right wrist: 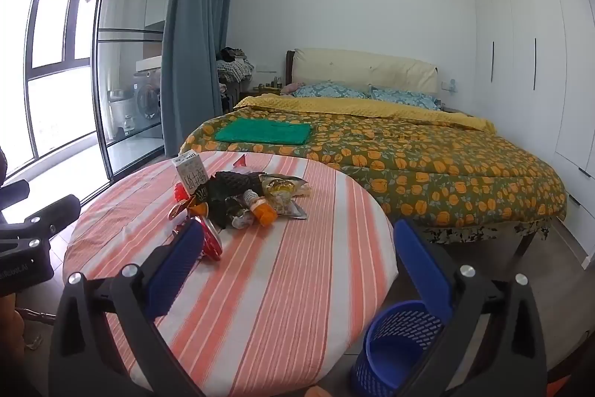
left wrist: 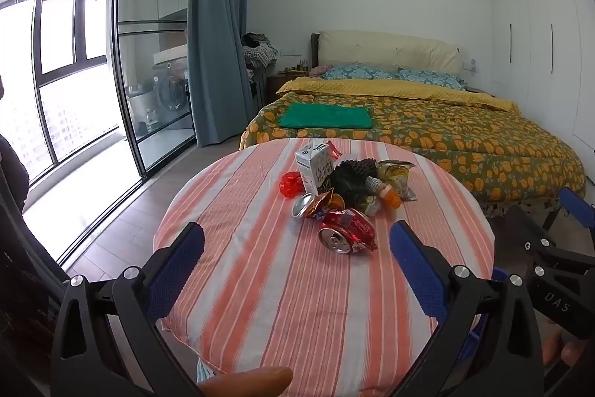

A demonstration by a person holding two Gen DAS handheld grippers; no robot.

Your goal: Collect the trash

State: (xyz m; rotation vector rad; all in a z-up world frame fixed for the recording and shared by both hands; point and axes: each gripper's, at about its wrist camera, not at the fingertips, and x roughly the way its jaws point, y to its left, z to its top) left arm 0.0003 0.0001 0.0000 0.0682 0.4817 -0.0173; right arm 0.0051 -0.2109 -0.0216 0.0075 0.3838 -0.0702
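A pile of trash sits on the round table [left wrist: 297, 304] with a striped cloth. It holds a crushed red can [left wrist: 347, 233], a white milk carton [left wrist: 316, 166], a small orange bottle [left wrist: 386, 192], a black crumpled piece [left wrist: 349, 175], a red wrapper [left wrist: 291, 183] and a snack bag [left wrist: 396, 172]. My left gripper [left wrist: 297, 244] is open and empty, short of the can. My right gripper [right wrist: 297, 240] is open and empty, to the right of the pile [right wrist: 238, 199]. A blue mesh trash bin [right wrist: 394, 345] stands on the floor beside the table [right wrist: 279, 285], at the right.
A bed [right wrist: 409, 151] with a floral quilt and a folded green cloth [right wrist: 264, 131] lies behind the table. Glass sliding doors and a blue curtain [left wrist: 215, 43] are at the left. White wardrobes [right wrist: 528, 62] line the right wall.
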